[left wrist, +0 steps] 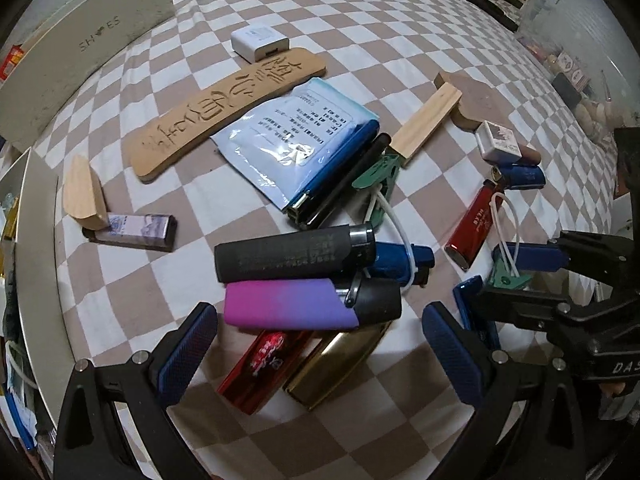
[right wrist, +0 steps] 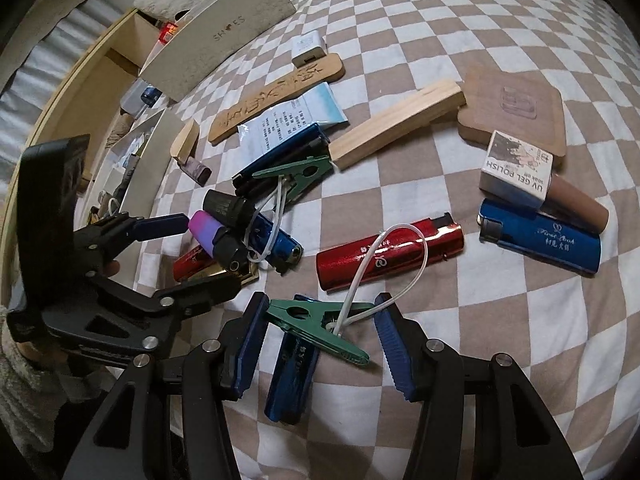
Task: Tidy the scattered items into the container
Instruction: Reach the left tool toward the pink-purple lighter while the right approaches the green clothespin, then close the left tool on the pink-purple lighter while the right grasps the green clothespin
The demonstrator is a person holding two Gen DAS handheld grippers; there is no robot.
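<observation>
Green plastic peg (right wrist: 316, 328) with a white loop lies slanted, tips toward bottom right, on a blue lighter (right wrist: 290, 380). The right hand-held gripper (right wrist: 320, 344) pinches the peg. The left hand-held gripper (left wrist: 316, 344) is spread over a purple lighter (left wrist: 292, 306).

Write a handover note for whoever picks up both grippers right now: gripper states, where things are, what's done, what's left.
Left gripper: open, empty, above the lighter pile, over the purple lighter.
Right gripper: shut on the green clothes peg, which lies across a blue lighter; I cannot tell whether it is lifted.
Container: open box at the far left, with some items already inside.
Left to do: put the peg in the box, then the rest. The red lighter, gel polish box, wooden strip, sachet and white charger are all on the checked cloth.
</observation>
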